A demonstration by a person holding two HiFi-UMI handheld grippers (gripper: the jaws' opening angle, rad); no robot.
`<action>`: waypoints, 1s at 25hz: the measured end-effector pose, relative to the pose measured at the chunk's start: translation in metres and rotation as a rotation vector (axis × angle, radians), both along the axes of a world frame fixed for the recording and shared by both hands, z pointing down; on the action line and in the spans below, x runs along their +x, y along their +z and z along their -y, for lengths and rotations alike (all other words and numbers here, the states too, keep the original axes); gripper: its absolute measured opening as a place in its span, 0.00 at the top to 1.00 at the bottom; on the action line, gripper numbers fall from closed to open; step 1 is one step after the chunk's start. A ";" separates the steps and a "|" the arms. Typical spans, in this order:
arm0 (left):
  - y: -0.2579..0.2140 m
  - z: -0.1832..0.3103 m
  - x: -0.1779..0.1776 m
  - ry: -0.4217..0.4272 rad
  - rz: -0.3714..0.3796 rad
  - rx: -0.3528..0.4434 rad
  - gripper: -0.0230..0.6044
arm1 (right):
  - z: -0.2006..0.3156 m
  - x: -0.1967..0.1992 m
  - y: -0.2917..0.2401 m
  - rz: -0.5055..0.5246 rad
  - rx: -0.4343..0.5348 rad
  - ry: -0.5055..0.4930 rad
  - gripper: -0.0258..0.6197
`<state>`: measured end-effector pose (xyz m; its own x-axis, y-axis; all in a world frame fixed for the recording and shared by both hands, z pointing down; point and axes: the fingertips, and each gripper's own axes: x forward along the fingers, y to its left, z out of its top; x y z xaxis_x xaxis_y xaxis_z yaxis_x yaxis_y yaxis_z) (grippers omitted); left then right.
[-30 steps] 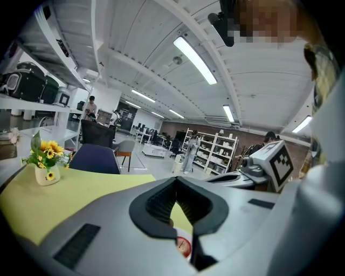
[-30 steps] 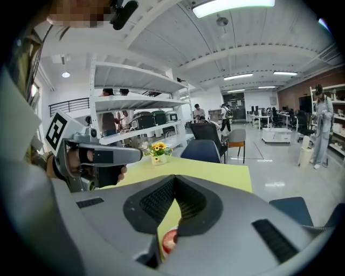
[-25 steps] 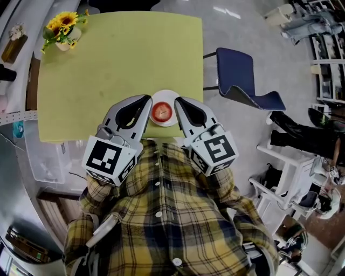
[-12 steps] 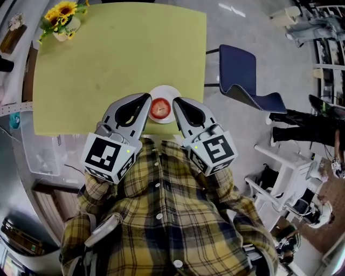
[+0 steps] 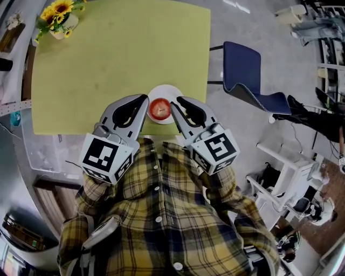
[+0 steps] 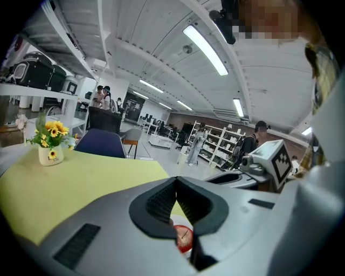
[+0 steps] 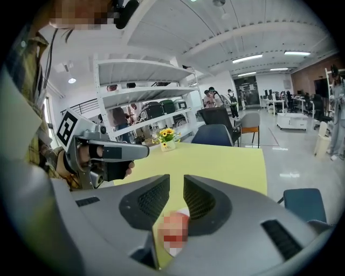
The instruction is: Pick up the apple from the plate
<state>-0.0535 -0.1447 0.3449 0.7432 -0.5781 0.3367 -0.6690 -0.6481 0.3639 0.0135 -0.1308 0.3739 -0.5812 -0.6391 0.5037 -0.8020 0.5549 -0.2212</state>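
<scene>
A red apple [image 5: 160,109] lies on a small white plate [image 5: 164,92] at the near edge of the yellow-green table [image 5: 118,59]. My left gripper [image 5: 144,98] hangs just left of the plate with its jaws shut and empty. In the left gripper view the apple [image 6: 183,238] shows below its closed tips [image 6: 176,180]. My right gripper [image 5: 176,101] hovers just right of the apple. Its jaws are opening, a narrow gap [image 7: 176,183] stands between the pads, and nothing is in it. The apple sits below and beyond that gap, partly blurred.
A vase of sunflowers [image 5: 56,16] stands at the table's far left corner. A blue chair [image 5: 248,75] is beside the table's right side. White racks and gear [image 5: 291,167] crowd the floor at right. The person's plaid shirt [image 5: 161,215] fills the foreground.
Both grippers have sunk a little toward the plate. The right gripper's jaws, closed before, now show a small gap. The apple has not moved.
</scene>
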 end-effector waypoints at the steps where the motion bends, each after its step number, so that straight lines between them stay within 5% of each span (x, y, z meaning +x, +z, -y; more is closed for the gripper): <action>1: 0.002 0.000 0.001 0.001 0.003 -0.003 0.95 | 0.000 0.000 0.003 -0.001 -0.008 -0.009 0.86; 17: 0.031 0.000 0.005 -0.008 0.057 -0.064 0.95 | -0.018 -0.012 0.050 -0.050 -0.049 -0.233 0.47; 25: 0.048 -0.003 -0.002 -0.020 0.077 -0.094 0.95 | -0.027 -0.019 0.087 -0.125 -0.077 -0.308 0.38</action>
<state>-0.0556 -0.1418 0.3933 0.7018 -0.5555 0.4459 -0.7097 -0.5997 0.3699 -0.0051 -0.1041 0.4610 -0.6720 -0.4004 0.6230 -0.6227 0.7608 -0.1826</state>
